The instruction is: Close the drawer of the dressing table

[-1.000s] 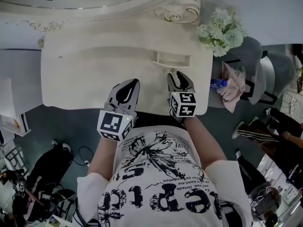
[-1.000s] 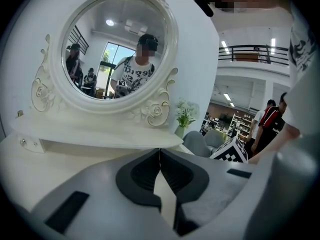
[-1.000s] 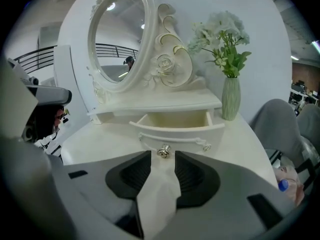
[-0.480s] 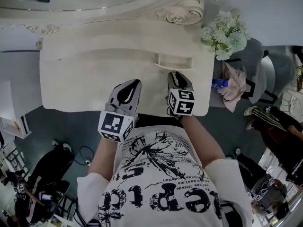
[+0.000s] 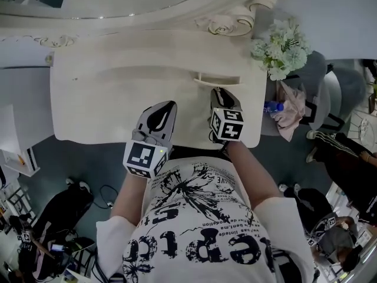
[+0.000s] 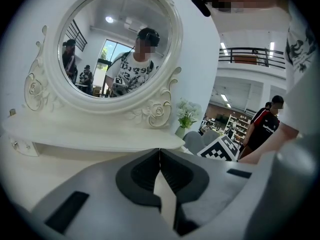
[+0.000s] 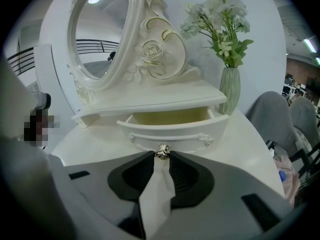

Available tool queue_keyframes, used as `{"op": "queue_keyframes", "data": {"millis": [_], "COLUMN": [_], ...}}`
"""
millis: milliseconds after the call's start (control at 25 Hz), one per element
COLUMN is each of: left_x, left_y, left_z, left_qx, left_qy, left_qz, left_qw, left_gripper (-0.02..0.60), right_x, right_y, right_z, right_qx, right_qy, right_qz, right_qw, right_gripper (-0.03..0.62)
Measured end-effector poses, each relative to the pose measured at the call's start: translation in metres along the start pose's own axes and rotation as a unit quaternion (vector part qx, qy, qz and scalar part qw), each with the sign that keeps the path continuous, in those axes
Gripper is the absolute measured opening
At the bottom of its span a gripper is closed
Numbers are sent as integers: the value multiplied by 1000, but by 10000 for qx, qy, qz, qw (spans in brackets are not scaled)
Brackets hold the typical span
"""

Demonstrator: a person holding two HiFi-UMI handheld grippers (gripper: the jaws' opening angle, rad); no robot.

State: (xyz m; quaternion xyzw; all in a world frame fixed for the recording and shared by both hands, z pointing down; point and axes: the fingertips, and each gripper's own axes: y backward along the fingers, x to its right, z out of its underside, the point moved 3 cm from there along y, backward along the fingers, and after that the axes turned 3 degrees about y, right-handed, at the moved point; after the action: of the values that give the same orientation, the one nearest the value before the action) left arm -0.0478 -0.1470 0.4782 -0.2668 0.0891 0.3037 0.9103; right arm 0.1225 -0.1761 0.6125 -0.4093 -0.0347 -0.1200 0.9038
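The small white drawer (image 7: 170,129) of the dressing table stands pulled out under the mirror shelf, its cream inside showing. Its metal knob (image 7: 161,152) sits between the tips of my right gripper (image 7: 161,155), whose jaws are closing and touch it on both sides. In the head view the right gripper (image 5: 219,93) points at the drawer (image 5: 218,78) from the front. My left gripper (image 5: 162,112) hovers over the tabletop to the left, shut with nothing in it (image 6: 159,154).
An oval mirror (image 6: 117,44) in a carved white frame rises behind the tabletop (image 5: 100,99). A vase of white flowers (image 7: 230,91) stands at the right rear corner. A grey chair (image 5: 318,87) with cloth and a blue bottle (image 5: 272,106) is beside the table's right edge.
The right gripper's jaws have narrowed around the drawer knob and the hand has tilted slightly. The left gripper has stayed where it was.
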Motion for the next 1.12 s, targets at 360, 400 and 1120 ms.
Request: {"op": "queue_keyframes", "data": {"millis": [360,400,1120], "left_x": [-9,-10,-20], "left_y": [4,4,-8], "left_z": [-4,-4,-19], "left_qx": [-44,-43,-18], "left_qy": [-25,-27,-135], "left_qz": [-1,-7,-32], "left_qw": [10000,10000,9999], "left_gripper": [20,19,20], "right_x": [8,8,15], "right_y": [-16,-18,-29], "right_z": [-21,-23,-40], "right_qx": [96,118,142], "right_qy": [25,34,276], "right_qz": [94,96,81], "right_qw": [9999,9999,9995], "right_gripper": [106,104,137]}}
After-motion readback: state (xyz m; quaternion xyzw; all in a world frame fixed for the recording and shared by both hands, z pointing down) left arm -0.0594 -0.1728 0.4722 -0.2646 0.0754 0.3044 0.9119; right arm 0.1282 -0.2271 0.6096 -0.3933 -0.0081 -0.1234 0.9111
